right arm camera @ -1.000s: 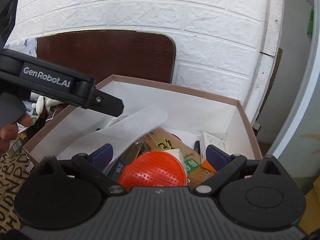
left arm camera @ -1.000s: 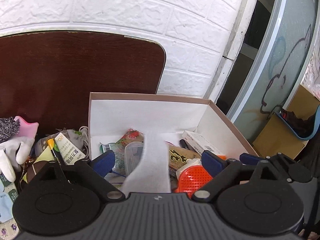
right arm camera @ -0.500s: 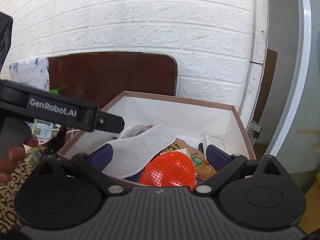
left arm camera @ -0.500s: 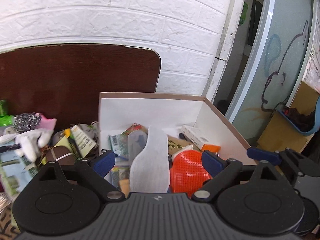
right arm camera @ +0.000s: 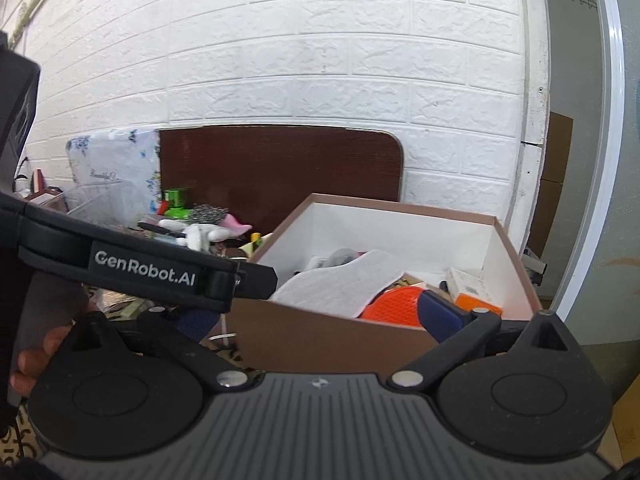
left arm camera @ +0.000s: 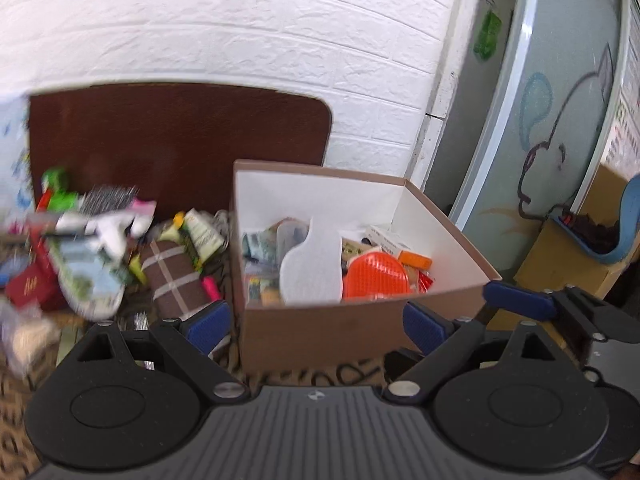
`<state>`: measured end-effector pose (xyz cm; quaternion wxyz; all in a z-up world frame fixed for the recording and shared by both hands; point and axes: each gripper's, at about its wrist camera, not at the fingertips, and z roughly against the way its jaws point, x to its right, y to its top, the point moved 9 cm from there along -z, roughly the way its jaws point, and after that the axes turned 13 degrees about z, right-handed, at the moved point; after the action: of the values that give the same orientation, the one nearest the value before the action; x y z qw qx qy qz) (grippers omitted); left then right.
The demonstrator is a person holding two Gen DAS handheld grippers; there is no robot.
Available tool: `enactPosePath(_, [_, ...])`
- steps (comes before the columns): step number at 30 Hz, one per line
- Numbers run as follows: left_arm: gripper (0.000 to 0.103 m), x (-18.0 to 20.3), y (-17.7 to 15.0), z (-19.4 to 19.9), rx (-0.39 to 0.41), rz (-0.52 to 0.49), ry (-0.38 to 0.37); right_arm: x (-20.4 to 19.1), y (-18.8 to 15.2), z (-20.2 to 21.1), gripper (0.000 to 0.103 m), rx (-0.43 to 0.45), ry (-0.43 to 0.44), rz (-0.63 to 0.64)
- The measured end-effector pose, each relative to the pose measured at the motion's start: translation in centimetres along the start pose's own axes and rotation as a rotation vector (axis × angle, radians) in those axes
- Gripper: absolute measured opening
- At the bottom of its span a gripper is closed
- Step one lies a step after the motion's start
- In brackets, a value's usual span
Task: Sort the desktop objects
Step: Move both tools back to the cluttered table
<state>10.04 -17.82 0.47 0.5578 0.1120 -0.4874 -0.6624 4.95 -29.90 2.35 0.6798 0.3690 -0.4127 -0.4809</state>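
A brown cardboard box (left arm camera: 360, 328) with white inner walls holds a white insole (left arm camera: 312, 272), an orange mesh disc (left arm camera: 376, 276) and several small packets. The box also shows in the right wrist view (right arm camera: 320, 340), with the insole (right arm camera: 340, 280) lying across its near edge. My left gripper (left arm camera: 316, 326) is open and empty in front of the box's near wall. My right gripper (right arm camera: 316, 314) is open and empty at the same wall. A pile of loose items lies left of the box, with a brown checked pouch (left arm camera: 172, 276) and a white glove (left arm camera: 108, 232).
A dark brown board (left arm camera: 180, 140) leans on the white brick wall behind the pile. The left gripper's black body (right arm camera: 140, 272) crosses the right wrist view at the left. A glass door (left arm camera: 540, 120) and a cardboard carton (left arm camera: 568, 264) stand to the right.
Both grippers have pulled back and up from inside the box to in front of its near wall. The insole now lies in the box, free of my grippers.
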Motion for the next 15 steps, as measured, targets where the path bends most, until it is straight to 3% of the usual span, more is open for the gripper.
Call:
enactPosePath(7, [0.096,-6.1,-4.2,2.5,-0.014,0.162,0.038,-6.4,-2.1,-1.2,0.101,-0.071,0.123,0.024])
enactPosePath(15, [0.096,-16.8,-5.5,4.2,0.009,0.326,0.200,-14.0,-3.6,-4.0,0.101,-0.145,0.262,0.099])
